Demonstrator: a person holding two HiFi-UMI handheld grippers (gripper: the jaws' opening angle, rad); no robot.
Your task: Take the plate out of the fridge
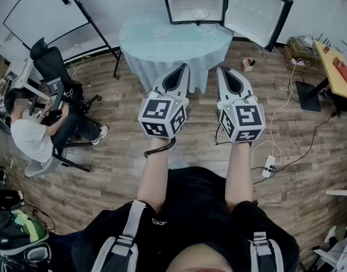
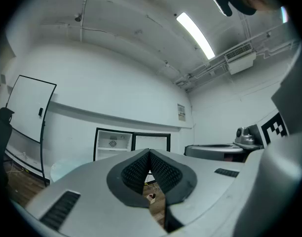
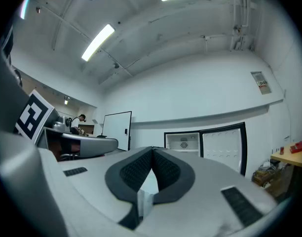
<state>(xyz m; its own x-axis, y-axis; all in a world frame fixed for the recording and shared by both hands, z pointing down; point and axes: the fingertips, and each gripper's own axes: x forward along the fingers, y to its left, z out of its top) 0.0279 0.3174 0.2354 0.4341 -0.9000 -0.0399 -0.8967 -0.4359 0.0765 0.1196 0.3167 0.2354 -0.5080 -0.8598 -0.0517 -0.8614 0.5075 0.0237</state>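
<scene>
A small fridge (image 1: 194, 3) stands with its door (image 1: 257, 13) swung open to the right, on a round table with a pale blue cloth (image 1: 173, 41). A white plate (image 1: 200, 13) lies on the fridge's lower shelf. My left gripper (image 1: 183, 67) and right gripper (image 1: 221, 70) hover side by side in front of the table, well short of the fridge, both shut and empty. In the left gripper view the fridge (image 2: 113, 143) shows far off beyond the touching jaw tips (image 2: 149, 152). The right gripper view shows the same fridge (image 3: 183, 143) past its shut tips (image 3: 152, 148).
A person sits on an office chair (image 1: 54, 72) at the left by a whiteboard (image 1: 46, 10). A power strip (image 1: 269, 166) with cables lies on the wooden floor at the right, near a yellow table (image 1: 335, 67). A small box (image 1: 248, 64) sits on the floor by the table.
</scene>
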